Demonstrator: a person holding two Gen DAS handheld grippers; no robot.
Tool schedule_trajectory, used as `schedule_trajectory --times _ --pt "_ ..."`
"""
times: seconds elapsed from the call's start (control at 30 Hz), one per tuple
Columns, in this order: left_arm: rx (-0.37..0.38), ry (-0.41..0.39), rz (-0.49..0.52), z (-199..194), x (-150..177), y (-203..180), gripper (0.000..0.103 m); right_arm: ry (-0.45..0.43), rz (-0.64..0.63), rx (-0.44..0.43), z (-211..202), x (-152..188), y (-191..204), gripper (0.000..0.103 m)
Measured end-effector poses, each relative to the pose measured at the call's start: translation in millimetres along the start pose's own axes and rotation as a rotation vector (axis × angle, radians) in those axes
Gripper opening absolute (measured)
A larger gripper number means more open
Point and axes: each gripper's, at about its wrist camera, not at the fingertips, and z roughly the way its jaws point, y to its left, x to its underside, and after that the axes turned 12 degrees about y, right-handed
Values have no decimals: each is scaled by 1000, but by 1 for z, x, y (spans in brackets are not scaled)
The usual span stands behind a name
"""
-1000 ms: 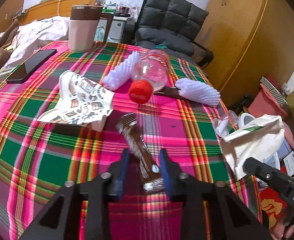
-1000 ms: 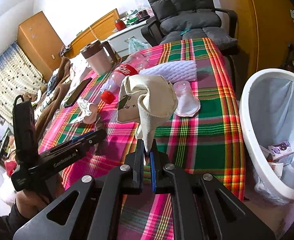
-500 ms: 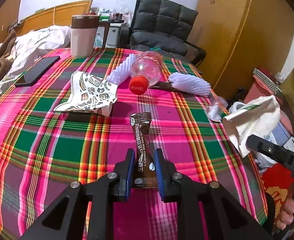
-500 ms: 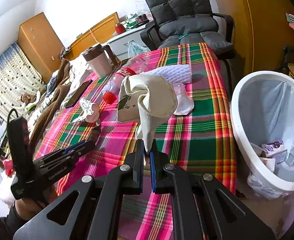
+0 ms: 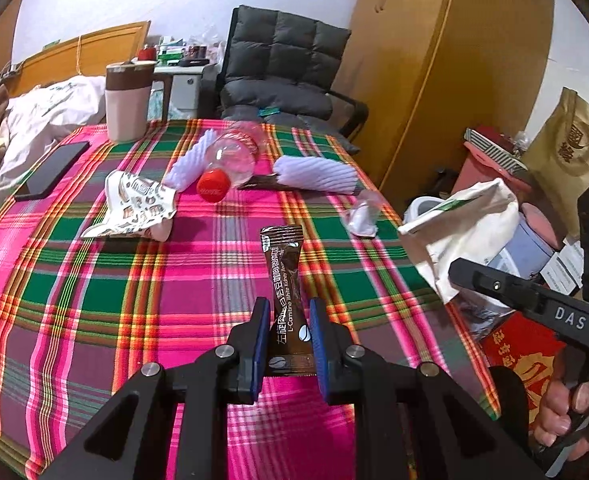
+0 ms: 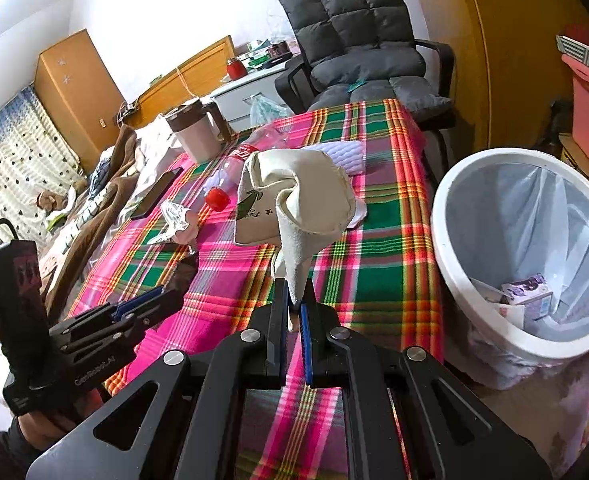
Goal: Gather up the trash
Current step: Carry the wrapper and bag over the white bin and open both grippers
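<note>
A brown coffee sachet (image 5: 286,280) is clamped upright in the left gripper (image 5: 289,320), lifted above the plaid tablecloth (image 5: 94,280). A crumpled cream paper bag (image 6: 294,208) is pinched by the right gripper (image 6: 292,308), w/ the white trash bin (image 6: 446,248) just beside the table edge. Left on the cloth — red-capped bottle (image 5: 234,156), crumpled printed wrapper (image 5: 134,208), clear plastic cup (image 5: 362,216), phone (image 5: 52,170), mug (image 5: 128,100).

Paper bag (image 6: 294,200) hides clear cup — bin (image 6: 446,216) contents indistinct.
</note>
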Motion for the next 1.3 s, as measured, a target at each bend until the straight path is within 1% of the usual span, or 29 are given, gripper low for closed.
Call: schedule_trajectory --times 0.47,0.67,0.87,1.03,1.3 --pt "10 -26 30 -13 -1 -20 21 -34 24 8 -13 8 -6 8" --pt "14 -24 40 -13 -2 -28 21 -50 37 11 -17 10 -10 8" --pt "23 -14 63 -7 -7 -39 21 -68 66 21 -23 13 -22 8" --pt "53 -14 102 0 -16 -58 21 -89 112 47 -31 16 -40 8" --pt "125 -6 178 18 -33 -98 21 -121 207 109 -48 22 -78 8"
